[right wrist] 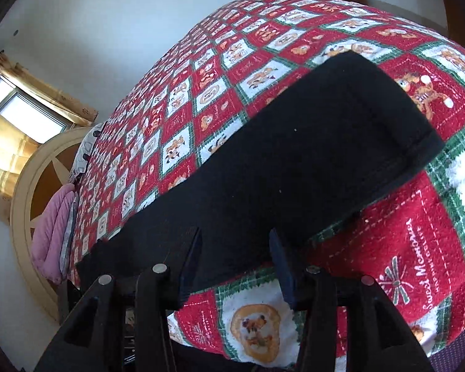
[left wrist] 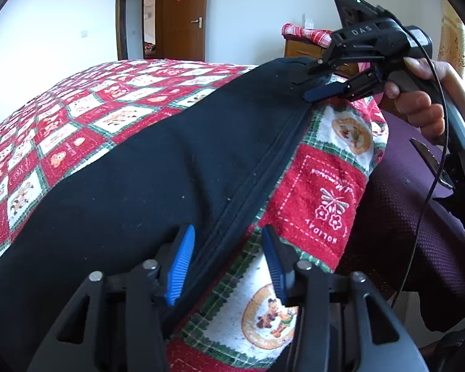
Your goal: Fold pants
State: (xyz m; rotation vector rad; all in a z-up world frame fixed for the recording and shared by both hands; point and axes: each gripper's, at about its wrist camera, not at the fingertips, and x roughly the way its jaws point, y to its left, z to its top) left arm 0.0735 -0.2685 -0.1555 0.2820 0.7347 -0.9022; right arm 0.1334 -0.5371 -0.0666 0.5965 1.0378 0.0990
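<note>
Black pants (left wrist: 139,170) lie stretched flat along the near edge of a bed covered by a red, white and green patterned bedspread (left wrist: 46,124). My left gripper (left wrist: 228,229) is open, its blue pads either side of the pants' seamed edge without pressing it. At the far end, a hand (left wrist: 424,108) holds my right gripper (left wrist: 308,83), which is open at the pants' corner. In the right wrist view the pants (right wrist: 294,155) run away over the bedspread (right wrist: 201,77) to a hemmed end. The right gripper (right wrist: 235,231) stands open over their near edge.
A wooden nightstand (left wrist: 300,48) with a red checked cloth stands beyond the bed, and an open wooden door (left wrist: 183,15) behind it. Dark purple fabric (left wrist: 403,217) hangs beside the bed. A pink pillow (right wrist: 51,235), round headboard (right wrist: 21,204) and curtained window (right wrist: 24,111) lie at the bed's head.
</note>
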